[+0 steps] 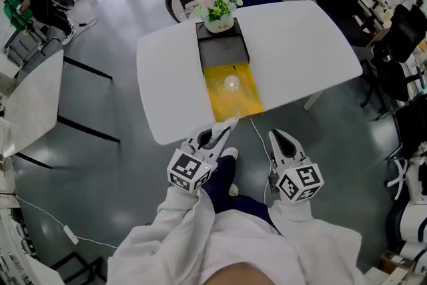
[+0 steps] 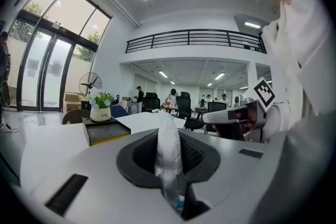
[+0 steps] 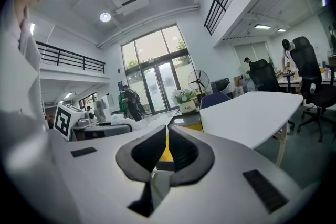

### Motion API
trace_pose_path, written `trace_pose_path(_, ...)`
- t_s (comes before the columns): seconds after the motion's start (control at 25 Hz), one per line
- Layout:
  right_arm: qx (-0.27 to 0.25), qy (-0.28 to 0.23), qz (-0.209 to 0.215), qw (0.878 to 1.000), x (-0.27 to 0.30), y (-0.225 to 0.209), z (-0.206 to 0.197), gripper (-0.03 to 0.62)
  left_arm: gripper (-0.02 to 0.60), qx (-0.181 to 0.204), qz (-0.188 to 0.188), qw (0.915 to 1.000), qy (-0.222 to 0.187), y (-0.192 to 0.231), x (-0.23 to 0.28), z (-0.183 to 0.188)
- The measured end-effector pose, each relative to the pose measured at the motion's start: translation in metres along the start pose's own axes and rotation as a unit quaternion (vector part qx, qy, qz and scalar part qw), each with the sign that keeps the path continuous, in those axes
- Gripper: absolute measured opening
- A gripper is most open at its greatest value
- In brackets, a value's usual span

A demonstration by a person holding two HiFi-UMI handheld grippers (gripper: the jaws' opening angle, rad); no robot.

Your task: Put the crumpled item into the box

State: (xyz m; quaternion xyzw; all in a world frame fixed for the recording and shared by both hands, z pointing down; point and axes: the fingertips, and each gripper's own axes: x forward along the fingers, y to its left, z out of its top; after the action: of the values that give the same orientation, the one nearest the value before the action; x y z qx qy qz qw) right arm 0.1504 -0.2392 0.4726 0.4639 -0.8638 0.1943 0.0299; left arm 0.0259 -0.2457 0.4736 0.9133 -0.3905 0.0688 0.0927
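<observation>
1. Near table [image 1: 167, 77] edge: left claw [image 1: 219, 130], clenched on crumpled item [image 1: 229, 122], a pale, silvery strip standing up between its jaws.
2. Crumpled item: held in the left claw at the table's near edge, just beside the box's near end.
3. Box [image 1: 217, 100]: yellow, open, mid-table; small round pale thing [image 1: 231, 83] inside.
4. Black tray [image 1: 223, 50]: adjoins the box's far end; flower pot [image 1: 219, 23] stands on its far part.
5. Right claw [image 1: 277, 137]: off the table's near side, jaws closed together, nothing between them.
</observation>
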Motion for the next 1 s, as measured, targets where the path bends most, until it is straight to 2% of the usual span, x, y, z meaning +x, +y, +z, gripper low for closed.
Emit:
trace_pose_path(0.4,-0.001,-0.019,-0.024,1.0,0.047,-0.037,0.039,0.039,0.055,-0.026,-0.037,0.9986,0.028,0.046,0.065,0.007)
trace_pose_path(0.6,-0.004,-0.027,-0.032,0.999,0.068,-0.043,0.049,0.039,0.055,-0.077,-0.061,0.9943,0.04,0.066,0.091,0.0)
trace_pose_path(0.84,-0.002,-0.028,-0.038,0.999,0.086,-0.049,0.053,0.039,0.055,-0.146,-0.098,0.9803,0.089,0.077,0.121,-0.024)
trace_pose_path(1.0,-0.005,-0.028,-0.036,0.999,0.099,-0.049,0.056,0.038,0.055,-0.173,-0.117,0.9637,0.167,0.082,0.14,-0.055)
